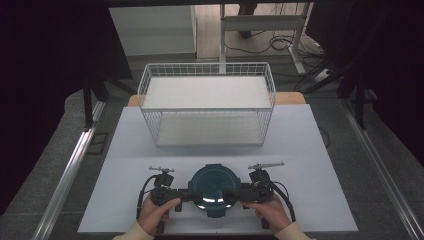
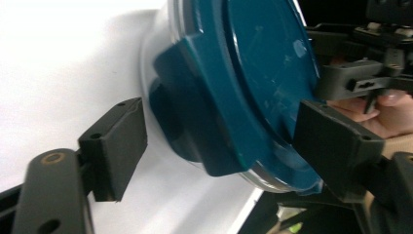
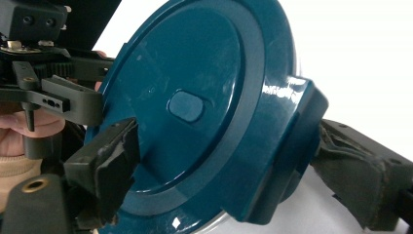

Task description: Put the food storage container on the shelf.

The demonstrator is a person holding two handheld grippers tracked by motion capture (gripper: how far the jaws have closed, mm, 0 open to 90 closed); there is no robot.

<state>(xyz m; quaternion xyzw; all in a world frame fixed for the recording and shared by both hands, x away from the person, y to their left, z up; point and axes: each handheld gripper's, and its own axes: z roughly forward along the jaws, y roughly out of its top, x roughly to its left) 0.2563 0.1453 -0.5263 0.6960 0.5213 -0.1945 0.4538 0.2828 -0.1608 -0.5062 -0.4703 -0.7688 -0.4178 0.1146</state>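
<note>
A round container with a dark teal lid (image 1: 215,189) sits on the white table near its front edge. My left gripper (image 1: 192,195) reaches in from the left and my right gripper (image 1: 235,194) from the right, each at one side latch. In the left gripper view the gripper (image 2: 219,141) is open astride the lid's latch (image 2: 204,112); one pad (image 2: 117,146) stands a little clear of it. In the right gripper view the gripper (image 3: 224,165) has one pad (image 3: 114,161) on the lid top (image 3: 190,97) and the other against the latch (image 3: 287,146).
A white wire basket (image 1: 207,107) stands at the back middle of the table (image 1: 135,155), its inside bare. Dark floor and metal rails run along both sides. Desk legs and cables lie beyond the far edge.
</note>
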